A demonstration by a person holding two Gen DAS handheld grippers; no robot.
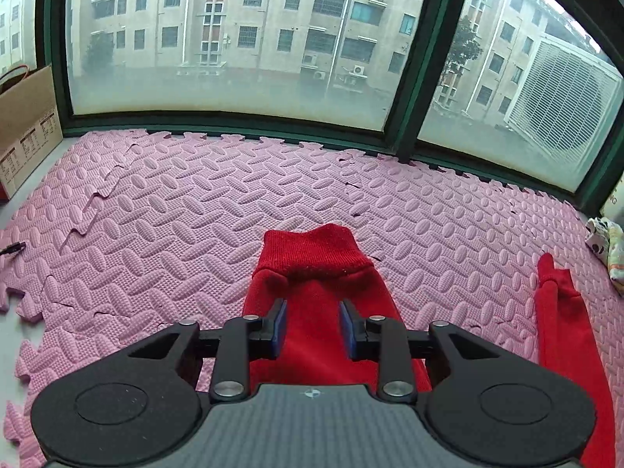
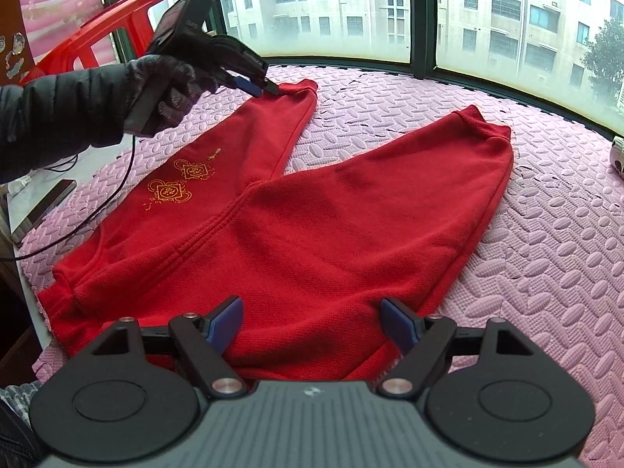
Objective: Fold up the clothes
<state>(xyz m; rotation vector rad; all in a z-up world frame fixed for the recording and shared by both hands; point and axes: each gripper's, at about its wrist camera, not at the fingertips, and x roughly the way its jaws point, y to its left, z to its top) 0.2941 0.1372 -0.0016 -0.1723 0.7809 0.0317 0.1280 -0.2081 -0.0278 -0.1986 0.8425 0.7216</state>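
Observation:
Red trousers (image 2: pixel 312 202) with a gold emblem (image 2: pixel 183 181) lie spread flat on the pink foam mat (image 2: pixel 546 253), legs pointing toward the window. In the left wrist view my left gripper (image 1: pixel 313 306) is open just behind the ribbed cuff (image 1: pixel 312 251) of the left leg, with red cloth under its blue pads (image 1: pixel 281 327). The other leg (image 1: pixel 561 335) lies off to the right. In the right wrist view a gloved hand (image 2: pixel 163 89) holds the left gripper (image 2: pixel 265 87) at that cuff. My right gripper (image 2: pixel 310 306) is open low over the waist end, with nothing held.
A green-framed window (image 1: pixel 413 78) borders the mat's far edge. A cardboard box (image 1: pixel 27 132) stands at the far left. A patterned cloth (image 1: pixel 606 249) lies at the right edge. A red plastic chair (image 2: pixel 117 19), a phone (image 2: pixel 43 206) and a black cable (image 2: pixel 117 183) are on the left.

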